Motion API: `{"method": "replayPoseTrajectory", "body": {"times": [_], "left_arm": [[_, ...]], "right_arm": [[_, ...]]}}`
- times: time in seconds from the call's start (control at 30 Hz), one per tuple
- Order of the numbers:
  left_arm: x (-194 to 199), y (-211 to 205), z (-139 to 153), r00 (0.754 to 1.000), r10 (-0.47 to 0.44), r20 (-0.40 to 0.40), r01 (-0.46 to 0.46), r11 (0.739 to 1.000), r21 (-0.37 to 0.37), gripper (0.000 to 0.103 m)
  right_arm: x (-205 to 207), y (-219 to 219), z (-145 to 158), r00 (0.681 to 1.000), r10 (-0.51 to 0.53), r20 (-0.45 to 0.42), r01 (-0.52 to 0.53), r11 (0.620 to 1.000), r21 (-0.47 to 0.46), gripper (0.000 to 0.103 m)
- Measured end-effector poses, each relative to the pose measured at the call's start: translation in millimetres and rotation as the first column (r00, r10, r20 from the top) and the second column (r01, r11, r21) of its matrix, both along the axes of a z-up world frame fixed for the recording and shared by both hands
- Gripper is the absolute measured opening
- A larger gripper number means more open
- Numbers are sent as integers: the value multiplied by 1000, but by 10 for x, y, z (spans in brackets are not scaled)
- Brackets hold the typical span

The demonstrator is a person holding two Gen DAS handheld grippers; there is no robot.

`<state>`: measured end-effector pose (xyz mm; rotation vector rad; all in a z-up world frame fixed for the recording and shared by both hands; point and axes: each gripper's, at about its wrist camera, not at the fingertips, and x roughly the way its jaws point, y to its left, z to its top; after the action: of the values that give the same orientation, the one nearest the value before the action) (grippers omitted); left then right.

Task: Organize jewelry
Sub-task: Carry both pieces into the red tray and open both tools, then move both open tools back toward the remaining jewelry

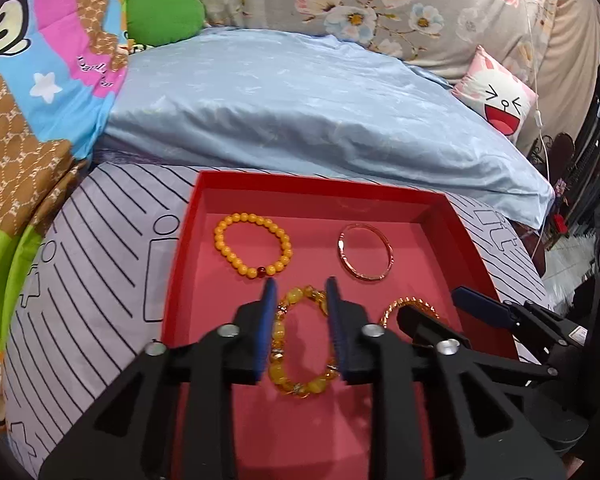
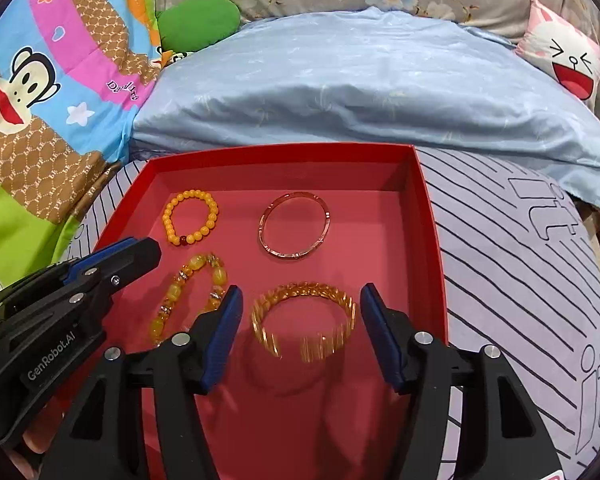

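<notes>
Inside the red tray (image 2: 432, 216), your left gripper (image 1: 302, 292) and right gripper (image 2: 300, 300) gape, holding nothing, over four bracelets.

Bright, even indoor light is filling both wrist views, giving saturated colours. Soft shadows are falling on the red tray (image 2: 428, 216) floor beneath the right gripper (image 2: 300, 312), suggesting light from above. The gold bracelet (image 2: 304, 320) is smearing with blur along its near edge, while the blue quilt (image 1: 300, 120) is showing a mild sheen. Fisheye distortion is bending the striped sheet (image 2: 540, 280) into curves, and dark vignetting is closing in at the corners of both views.
</notes>
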<state>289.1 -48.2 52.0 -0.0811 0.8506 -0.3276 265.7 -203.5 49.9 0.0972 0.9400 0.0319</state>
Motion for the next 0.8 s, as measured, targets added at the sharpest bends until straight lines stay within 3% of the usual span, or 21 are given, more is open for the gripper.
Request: {"method": "replayPoseTrajectory", "body": {"times": [0.27, 0.5, 0.8], "left_arm": [[-264, 150, 235, 998, 26, 58, -26, 1000, -5, 31], [-817, 199, 417, 994, 14, 110, -14, 1000, -1, 31], [-1538, 241, 286, 996, -20, 85, 21, 1000, -5, 32]], "right_arm": [[-332, 34, 302, 997, 13, 78, -13, 1000, -2, 62], [-884, 8, 558, 990, 11, 139, -13, 1000, 12, 62], [-1680, 45, 512, 988, 42, 148, -33, 997, -64, 62]]}}
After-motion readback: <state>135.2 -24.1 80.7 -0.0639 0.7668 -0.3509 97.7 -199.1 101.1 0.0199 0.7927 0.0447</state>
